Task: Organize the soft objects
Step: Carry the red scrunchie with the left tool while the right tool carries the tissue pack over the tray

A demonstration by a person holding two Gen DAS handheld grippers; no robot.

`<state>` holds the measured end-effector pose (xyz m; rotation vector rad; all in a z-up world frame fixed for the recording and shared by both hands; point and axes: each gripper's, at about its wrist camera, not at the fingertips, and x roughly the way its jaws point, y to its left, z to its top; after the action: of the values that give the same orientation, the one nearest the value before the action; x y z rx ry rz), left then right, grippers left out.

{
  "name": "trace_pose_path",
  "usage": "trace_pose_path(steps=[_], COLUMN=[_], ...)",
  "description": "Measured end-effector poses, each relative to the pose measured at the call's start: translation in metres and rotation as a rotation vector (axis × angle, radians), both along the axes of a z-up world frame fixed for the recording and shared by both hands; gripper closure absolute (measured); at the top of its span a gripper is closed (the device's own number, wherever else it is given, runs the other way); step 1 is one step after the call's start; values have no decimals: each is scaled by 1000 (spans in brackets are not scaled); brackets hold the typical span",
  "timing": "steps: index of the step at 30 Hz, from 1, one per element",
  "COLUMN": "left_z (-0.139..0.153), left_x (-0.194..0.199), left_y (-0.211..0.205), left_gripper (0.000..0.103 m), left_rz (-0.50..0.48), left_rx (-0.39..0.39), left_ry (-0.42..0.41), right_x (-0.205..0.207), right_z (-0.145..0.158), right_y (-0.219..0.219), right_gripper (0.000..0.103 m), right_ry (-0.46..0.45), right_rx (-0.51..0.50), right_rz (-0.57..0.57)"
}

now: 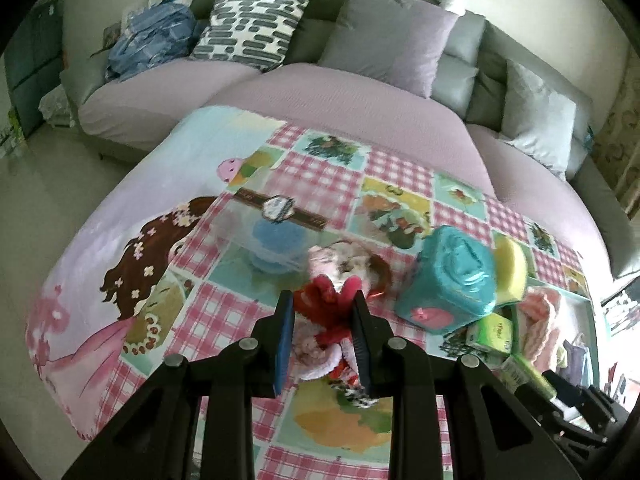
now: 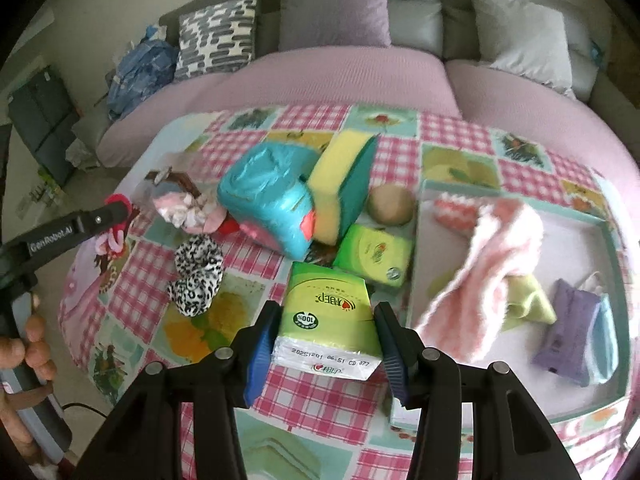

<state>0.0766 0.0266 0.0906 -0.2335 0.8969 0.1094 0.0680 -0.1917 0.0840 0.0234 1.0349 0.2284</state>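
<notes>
Left tongs (image 1: 322,322) pinch one red-and-pink scrunchie bundle (image 1: 326,316) above the table (image 2: 132,300). At 9 o'clock in the right view lies one leopard scrunchie (image 2: 196,276). Centre: one teal roll pack (image 2: 266,204) touching one yellow sponge (image 2: 340,184), one tan ball (image 2: 390,204) and two green tissue packs. Right tongs (image 2: 326,336), spread, flank the nearer tissue pack (image 2: 326,320); contact unclear. At 3 o'clock, one tray (image 2: 612,248) holds one pink towel (image 2: 492,276), one green cloth (image 2: 528,300) and one purple pouch (image 2: 568,328).
</notes>
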Motion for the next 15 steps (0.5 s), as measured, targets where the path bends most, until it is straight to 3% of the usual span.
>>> trace_pose_path(steps=[15], left_z=[17], left_x=[1], left_y=[-103], left_gripper=[75], left_rz=[-211], left_rx=[21], left_ry=[-33], right_x=[-12], right_z=[26], right_y=[-92], right_gripper=[52], right_ry=[-58], right_rx=[-19], right_rz=[-236])
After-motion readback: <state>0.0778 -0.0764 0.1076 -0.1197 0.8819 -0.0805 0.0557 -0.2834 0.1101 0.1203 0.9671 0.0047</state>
